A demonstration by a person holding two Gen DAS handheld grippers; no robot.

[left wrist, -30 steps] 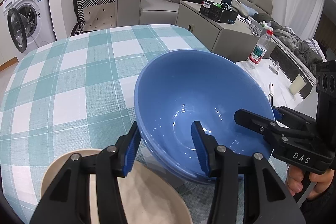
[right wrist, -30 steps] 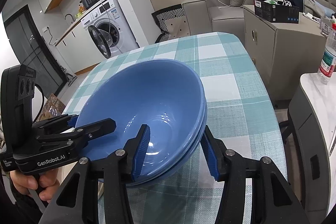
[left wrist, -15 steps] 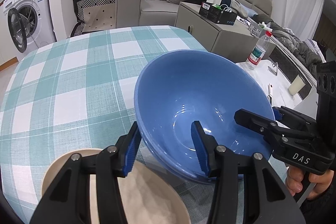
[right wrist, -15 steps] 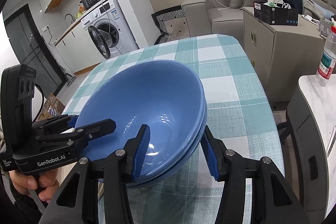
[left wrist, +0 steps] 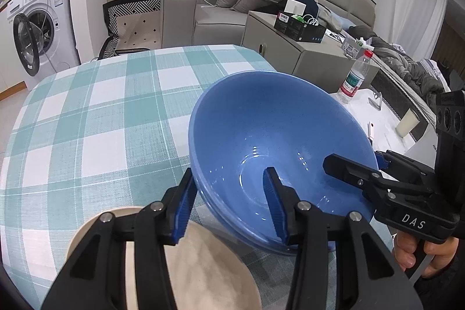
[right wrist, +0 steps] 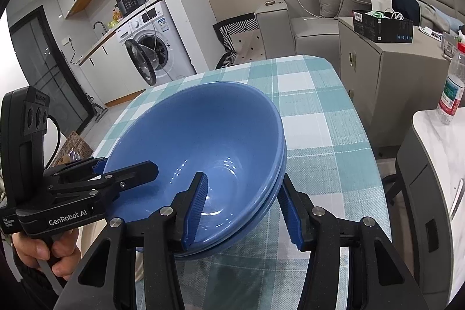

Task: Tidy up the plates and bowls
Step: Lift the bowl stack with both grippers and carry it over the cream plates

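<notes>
Two stacked blue bowls hang tilted above the checked table, reaching past its right edge. My left gripper straddles their near-left rim, one finger outside and one inside, shut on the bowls. From the other side, my right gripper grips the rim the same way. Each gripper shows in the other's view: the right one at the bowls' right rim, the left one at their left rim. A beige plate lies on the table under my left gripper.
A white side table beside the checked table carries a water bottle and a pale cup. A grey cabinet and a sofa stand beyond. A washing machine is at the far left.
</notes>
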